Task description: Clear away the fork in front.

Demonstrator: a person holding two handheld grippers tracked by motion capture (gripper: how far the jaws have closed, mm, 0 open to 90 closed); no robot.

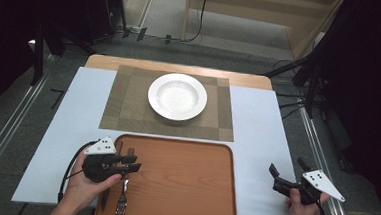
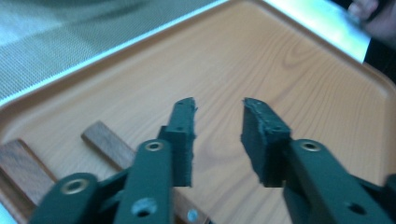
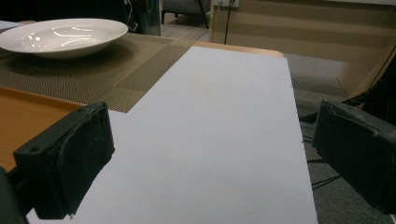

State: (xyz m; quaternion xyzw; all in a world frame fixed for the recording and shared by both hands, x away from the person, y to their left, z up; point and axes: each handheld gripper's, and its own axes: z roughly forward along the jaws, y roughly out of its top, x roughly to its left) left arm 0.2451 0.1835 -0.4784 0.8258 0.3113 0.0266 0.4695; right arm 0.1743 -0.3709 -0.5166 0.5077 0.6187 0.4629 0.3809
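Note:
An orange-brown wooden tray (image 1: 183, 187) lies at the near edge of the table. A metal fork (image 1: 121, 203) rests at its left end, tines toward me. My left gripper (image 1: 134, 164) hovers just above that end, pointing right across the tray. In the left gripper view its jaws (image 2: 219, 107) stand apart with nothing between them, and two wooden handles (image 2: 107, 144) lie on the tray (image 2: 280, 60) beneath. My right gripper (image 1: 288, 166) is held off the tray's right side over the white table cover. Its jaws (image 3: 212, 149) are wide open and hold nothing.
A white deep plate (image 1: 177, 96) sits on a woven brown placemat (image 1: 123, 108) beyond the tray. The white table cover (image 1: 261, 142) runs to the table's right edge, with grey floor, cables and dark stands past it. The plate (image 3: 60, 35) lies far left in the right gripper view.

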